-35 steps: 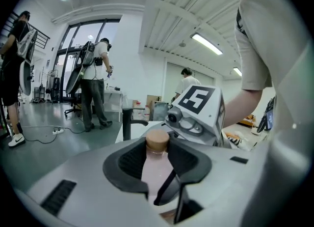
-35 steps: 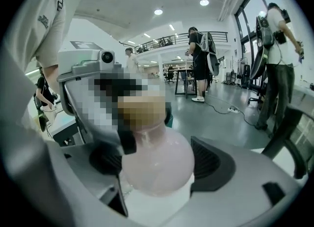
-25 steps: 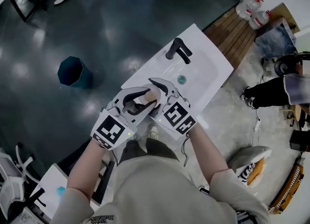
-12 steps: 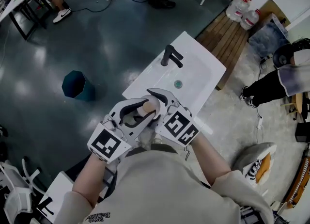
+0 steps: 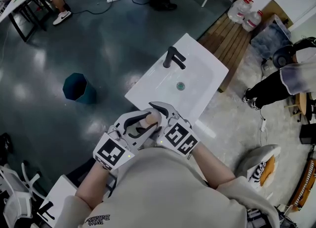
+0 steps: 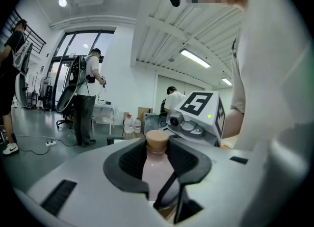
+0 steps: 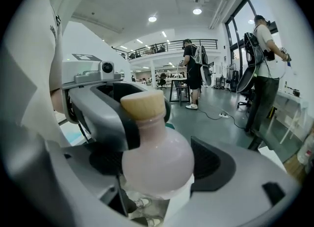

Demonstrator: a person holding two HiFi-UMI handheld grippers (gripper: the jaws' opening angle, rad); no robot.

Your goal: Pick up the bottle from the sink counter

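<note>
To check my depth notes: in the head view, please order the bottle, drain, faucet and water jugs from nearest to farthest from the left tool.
1. bottle, held in the left tool
2. drain, in the basin ahead
3. faucet, beyond the drain
4. water jugs, far upper right

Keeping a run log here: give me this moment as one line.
stage: bottle lifted | left gripper: shut on neck | right gripper: shut on body | bottle clear of sink counter
</note>
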